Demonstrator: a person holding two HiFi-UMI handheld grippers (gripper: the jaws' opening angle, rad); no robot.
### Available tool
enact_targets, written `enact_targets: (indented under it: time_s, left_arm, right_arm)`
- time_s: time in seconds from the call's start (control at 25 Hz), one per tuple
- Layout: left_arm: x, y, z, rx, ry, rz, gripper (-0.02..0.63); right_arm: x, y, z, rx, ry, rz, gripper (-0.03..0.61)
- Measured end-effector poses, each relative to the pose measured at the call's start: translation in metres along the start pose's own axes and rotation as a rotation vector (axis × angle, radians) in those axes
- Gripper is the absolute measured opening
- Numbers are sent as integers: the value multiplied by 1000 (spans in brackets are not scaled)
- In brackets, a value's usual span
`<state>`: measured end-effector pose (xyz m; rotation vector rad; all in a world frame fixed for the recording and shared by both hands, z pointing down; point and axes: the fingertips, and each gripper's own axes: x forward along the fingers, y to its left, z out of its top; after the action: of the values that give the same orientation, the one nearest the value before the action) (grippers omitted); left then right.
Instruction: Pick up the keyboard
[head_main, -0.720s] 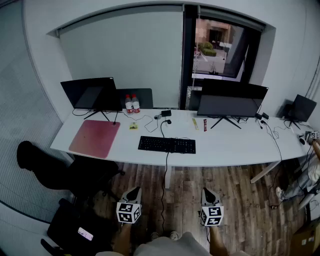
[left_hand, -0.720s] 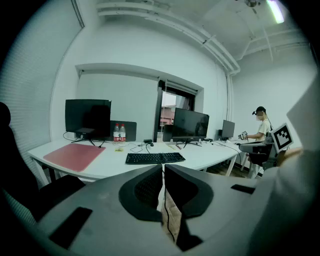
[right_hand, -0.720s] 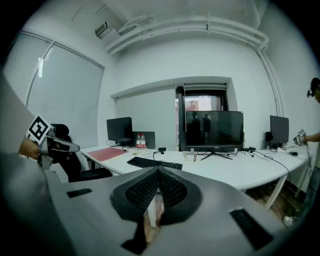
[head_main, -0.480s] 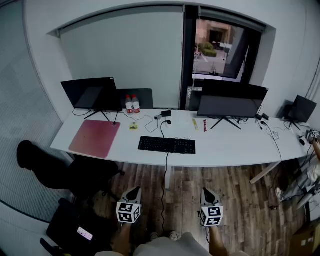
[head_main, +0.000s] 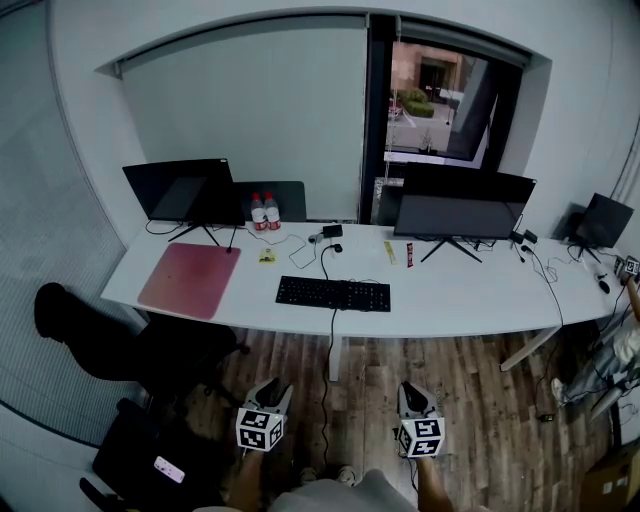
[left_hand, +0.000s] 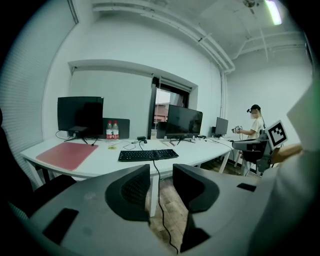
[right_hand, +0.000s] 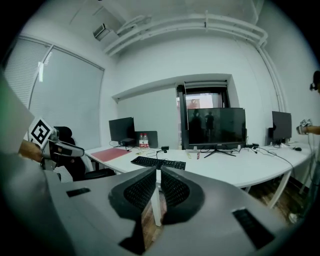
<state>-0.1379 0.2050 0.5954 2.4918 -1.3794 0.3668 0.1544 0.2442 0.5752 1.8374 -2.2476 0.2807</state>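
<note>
While both grippers hang low, black keyboard (head_main: 333, 293) lies well ahead on white desk (head_main: 460, 300); left gripper (left_hand: 161, 181) stands moderately apart and empty, right gripper (right_hand: 158, 176) nearly closed and empty.

black keyboard (head_main: 333, 293) on white desk (head_main: 450, 300); dull red mat (head_main: 190, 278) at nine o'clock; grey left tongs (left_hand: 161, 189) and right tongs (right_hand: 158, 188), black-and-white square markers; brown floor (head_main: 480, 400).

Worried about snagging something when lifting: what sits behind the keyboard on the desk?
Behind the keyboard a black cable leads back to small dark devices; two bottles stand further back left. Anything beneath the keyboard is covered.
</note>
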Motion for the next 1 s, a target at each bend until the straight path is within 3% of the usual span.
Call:
enact_targets:
  time_s: [0.12,0.2,1.0]
  left_arm:
    - [1,-7,-4,-9,9,-13,138]
    - [1,-10,-6,-12,9,-12,140]
    - [30,-39,-8,-15,7,17,138]
  right_arm:
    - [1,6,-5,7,17,52,139]
    - [1,8,-7,8,20,69,181]
    - [7,-20,-22,-18,38,108,156]
